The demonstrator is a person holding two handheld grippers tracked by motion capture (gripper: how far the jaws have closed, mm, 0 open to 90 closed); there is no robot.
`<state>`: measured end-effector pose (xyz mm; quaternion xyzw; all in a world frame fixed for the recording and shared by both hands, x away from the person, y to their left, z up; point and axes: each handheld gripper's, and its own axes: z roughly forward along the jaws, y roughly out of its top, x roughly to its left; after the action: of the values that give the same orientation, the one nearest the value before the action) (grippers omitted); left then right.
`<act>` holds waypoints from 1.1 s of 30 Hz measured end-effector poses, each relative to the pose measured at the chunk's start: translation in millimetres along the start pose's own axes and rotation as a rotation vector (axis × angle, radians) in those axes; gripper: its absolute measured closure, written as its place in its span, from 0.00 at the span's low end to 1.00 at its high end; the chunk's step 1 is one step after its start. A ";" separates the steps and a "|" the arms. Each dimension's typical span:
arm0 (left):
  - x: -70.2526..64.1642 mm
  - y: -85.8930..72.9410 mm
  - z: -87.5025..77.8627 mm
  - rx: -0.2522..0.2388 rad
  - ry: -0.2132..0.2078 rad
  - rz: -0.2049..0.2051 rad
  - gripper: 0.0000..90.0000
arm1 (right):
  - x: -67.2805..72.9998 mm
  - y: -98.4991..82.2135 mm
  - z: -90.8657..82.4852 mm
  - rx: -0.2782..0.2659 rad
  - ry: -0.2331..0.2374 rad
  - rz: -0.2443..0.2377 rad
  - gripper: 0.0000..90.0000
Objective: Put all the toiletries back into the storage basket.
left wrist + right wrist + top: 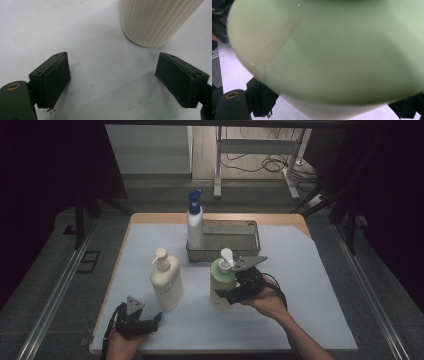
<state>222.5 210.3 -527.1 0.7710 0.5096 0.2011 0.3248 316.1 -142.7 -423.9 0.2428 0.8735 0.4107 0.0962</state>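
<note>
High view: the green pump bottle [222, 282] is standing upright on the pale mat [310, 285], just in front of the metal tray [252, 232], with the right gripper [231, 292] reaching around its lower body, jaws bracketing it; whether the pads are pressing cannot be told. The cream pump bottle [166, 281] is standing to its left. The left gripper [142, 320] is resting near the front edge, jaws spread, holding nothing.
</note>
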 end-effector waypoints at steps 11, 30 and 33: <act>0.1 0.1 0.0 0.001 0.000 0.000 0.13 | 4.6 14.6 -5.7 0.010 -0.007 -0.016 0.14; 0.2 0.1 0.1 0.001 -0.002 -0.001 0.13 | -8.6 45.8 -20.6 -0.014 -0.023 0.003 0.14; 0.2 0.1 0.1 0.000 -0.001 -0.001 0.13 | -11.4 51.9 -23.4 -0.020 -0.029 0.005 0.14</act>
<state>222.7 210.4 -527.1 0.7709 0.5098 0.2003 0.3251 335.3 -135.9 -369.5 0.2502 0.8671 0.4163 0.1104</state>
